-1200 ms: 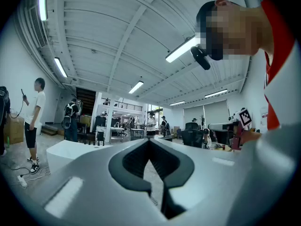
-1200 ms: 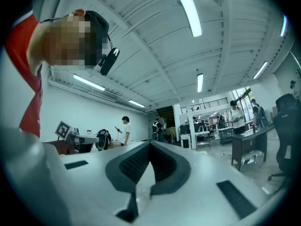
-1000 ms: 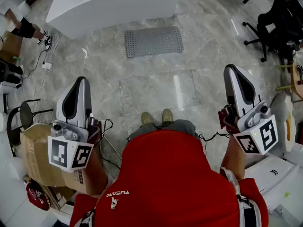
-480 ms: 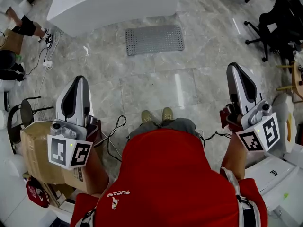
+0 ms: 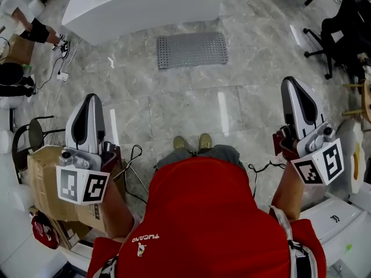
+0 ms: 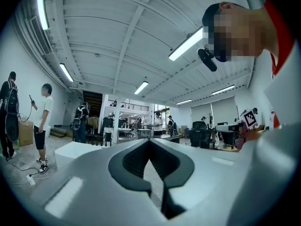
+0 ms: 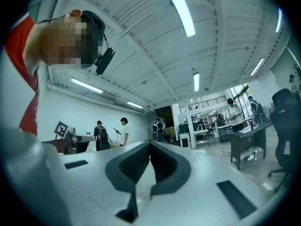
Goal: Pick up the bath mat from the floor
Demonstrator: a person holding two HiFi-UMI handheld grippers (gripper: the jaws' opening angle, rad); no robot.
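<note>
The bath mat (image 5: 192,50) lies flat on the pale marble floor (image 5: 174,106), a grey rectangle covered in a grid of small dots, with its long side running across in front of me. It sits just beside the front edge of a big white block (image 5: 145,4) and well ahead of my shoes (image 5: 191,142), with open tiles between us. Nothing rests on it and neither of my tools is touching it.

I hold my left gripper (image 5: 90,99) out on my left side and my right gripper (image 5: 291,81) on my right, both pointing forward about level, both well apart from the mat. In the left gripper view the two dark pads meet along one line with nothing between them; the right gripper view shows the same, pads pressed together on nothing. The marker cubes sit at the near ends, close to my red shirt (image 5: 203,213).

A cardboard box (image 5: 37,178) stands under my left arm, a black office chair (image 5: 339,28) is off to the far right, and another person's legs (image 5: 35,32) show at the far left, near a cable (image 5: 58,74) lying on the floor
</note>
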